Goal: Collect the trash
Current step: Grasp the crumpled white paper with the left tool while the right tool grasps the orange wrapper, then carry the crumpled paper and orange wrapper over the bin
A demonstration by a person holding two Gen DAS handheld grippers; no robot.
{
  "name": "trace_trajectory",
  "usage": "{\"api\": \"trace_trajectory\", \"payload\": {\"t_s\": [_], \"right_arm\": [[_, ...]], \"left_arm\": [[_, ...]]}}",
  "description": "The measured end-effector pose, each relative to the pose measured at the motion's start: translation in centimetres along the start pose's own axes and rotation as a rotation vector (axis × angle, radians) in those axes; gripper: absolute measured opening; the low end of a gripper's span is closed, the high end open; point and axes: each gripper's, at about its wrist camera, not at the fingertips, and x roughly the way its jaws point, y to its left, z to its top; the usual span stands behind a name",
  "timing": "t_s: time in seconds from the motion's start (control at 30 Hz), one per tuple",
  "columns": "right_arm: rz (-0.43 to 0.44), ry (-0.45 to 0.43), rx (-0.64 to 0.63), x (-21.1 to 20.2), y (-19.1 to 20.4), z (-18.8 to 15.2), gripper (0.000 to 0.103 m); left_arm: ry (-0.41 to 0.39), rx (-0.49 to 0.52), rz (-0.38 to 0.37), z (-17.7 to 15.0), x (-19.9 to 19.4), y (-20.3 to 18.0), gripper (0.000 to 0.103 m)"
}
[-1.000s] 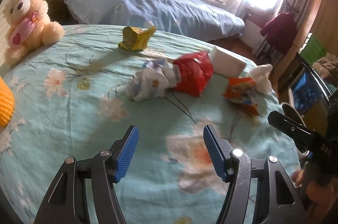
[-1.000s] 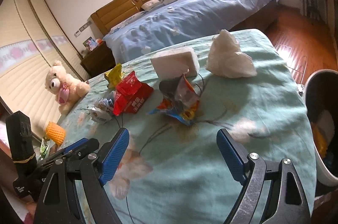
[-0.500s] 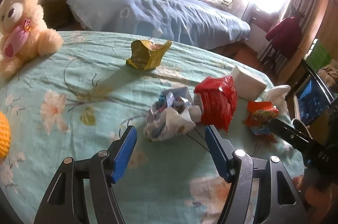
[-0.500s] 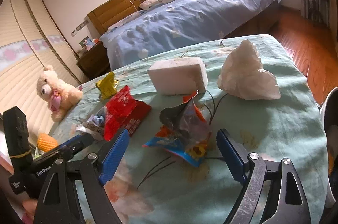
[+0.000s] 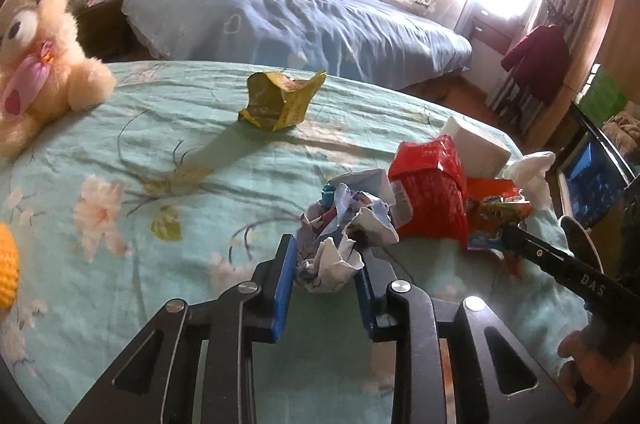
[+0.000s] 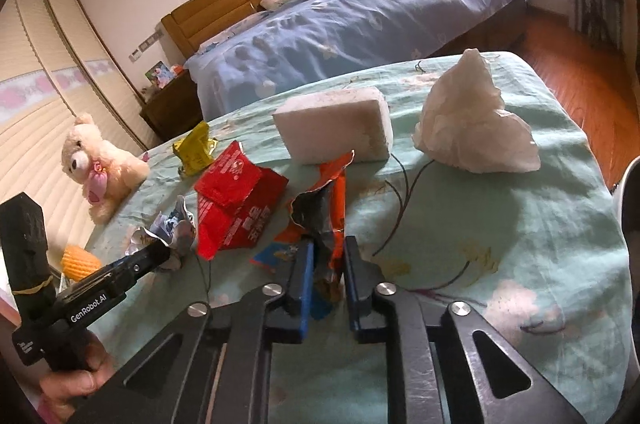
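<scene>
The left gripper (image 5: 326, 266) is closed down on the crumpled paper wad (image 5: 348, 224), blue pads pressing its lower part, with the red carton (image 5: 430, 192) touching the wad at its 3 o'clock. The right gripper (image 6: 325, 264) is nearly shut, pinching the orange snack wrapper (image 6: 324, 212) between its pads. The white foam block (image 6: 334, 128) stands just behind at 12 o'clock, and the white tissue (image 6: 472, 128) lies at 2 o'clock near the round edge of the floral-clothed table (image 6: 540, 232), where a dark bin rim (image 6: 630, 208) shows beyond. The yellow wrapper (image 5: 280, 100) stands apart at 11 o'clock, with bare cloth stretching left toward the teddy bear (image 5: 36, 52).
</scene>
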Motion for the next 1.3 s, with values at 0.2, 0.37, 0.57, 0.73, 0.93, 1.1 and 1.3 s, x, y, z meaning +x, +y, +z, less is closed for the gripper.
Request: {"api": "trace_trajectory", "payload": {"t_s": [0.2, 0.37, 0.57, 0.73, 0.93, 1.1, 1.3], "right_arm": [[0.014, -0.019, 0.006, -1.9, -0.2, -1.2, 0.01], [0.019, -0.045, 0.022, -4.1, -0.9, -1.8, 0.009], [0.012, -0.071, 0.035, -6.5, -1.9, -2.6, 0.009], [0.0, -0.091, 0.054, -8.2, -3.1, -3.1, 0.009], [-0.02, -0.131, 0.069, -10.9, -4.7, -3.4, 0.009], [-0.041, -0.157, 0.095, -12.6, -6.5, -3.8, 0.009], [-0.081, -0.175, 0.133, -14.2, -9.0, -4.5, 0.009]], "left_arm": [[-0.001, -0.021, -0.028, -1.8, -2.1, -0.2, 0.026], [0.0, -0.01, -0.06, -3.0, -3.9, -1.3, 0.026], [0.014, 0.036, -0.107, -3.8, -4.8, -4.1, 0.026], [0.015, 0.078, -0.136, -3.9, -5.4, -6.5, 0.026], [0.02, 0.123, -0.163, -4.0, -5.5, -9.3, 0.026], [0.025, 0.154, -0.185, -4.0, -5.5, -11.5, 0.026], [0.03, 0.191, -0.215, -4.1, -5.3, -14.1, 0.026]]}}
